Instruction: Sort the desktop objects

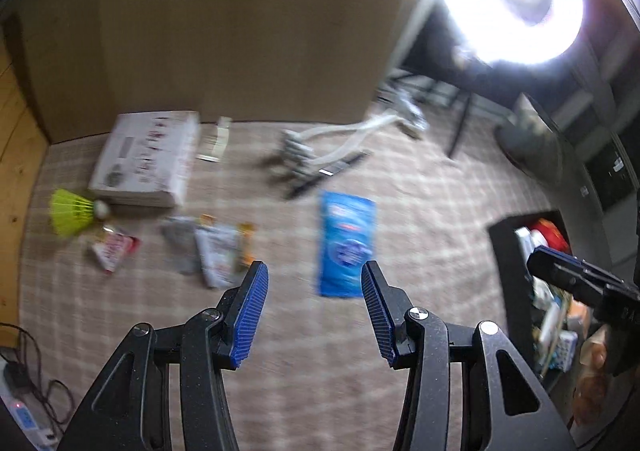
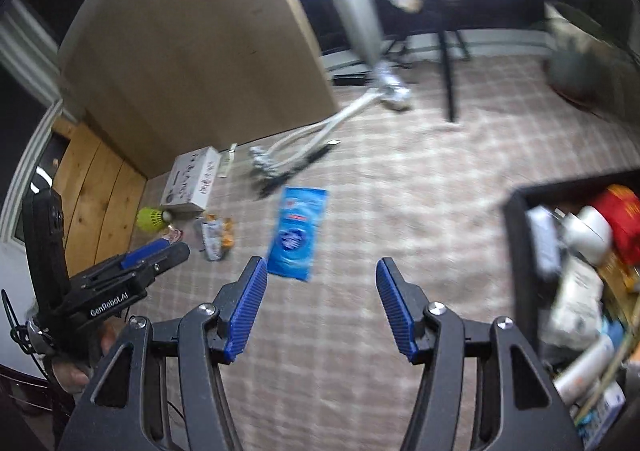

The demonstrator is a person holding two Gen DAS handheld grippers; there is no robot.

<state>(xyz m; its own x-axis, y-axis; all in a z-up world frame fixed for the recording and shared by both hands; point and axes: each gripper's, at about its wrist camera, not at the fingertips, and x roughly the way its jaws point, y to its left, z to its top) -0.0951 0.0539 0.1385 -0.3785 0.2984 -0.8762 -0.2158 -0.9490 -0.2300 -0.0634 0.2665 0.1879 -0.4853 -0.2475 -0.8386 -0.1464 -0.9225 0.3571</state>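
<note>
Both tongs (image 1: 315, 271) (image 2: 322, 267) tilted downward; agape

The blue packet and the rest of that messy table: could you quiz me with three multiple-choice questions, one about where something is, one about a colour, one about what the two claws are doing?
1. Where does the blue packet lie?
A. In the black bin
B. Flat on the checked cloth
C. On the white box

2. What colour is the shuttlecock skirt?
A. Yellow-green
B. Red
C. Black

3. How do the left gripper and right gripper stand?
A. Both clamped on the packet
B. One holds the shuttlecock
C. Both open and empty

Answers:
1 B, it lies alone on the checked cloth, apart from the black bin and the white box.
2 A, bright yellow-green beside the box.
3 C, only cloth shows between each pair of blue pads.
</note>
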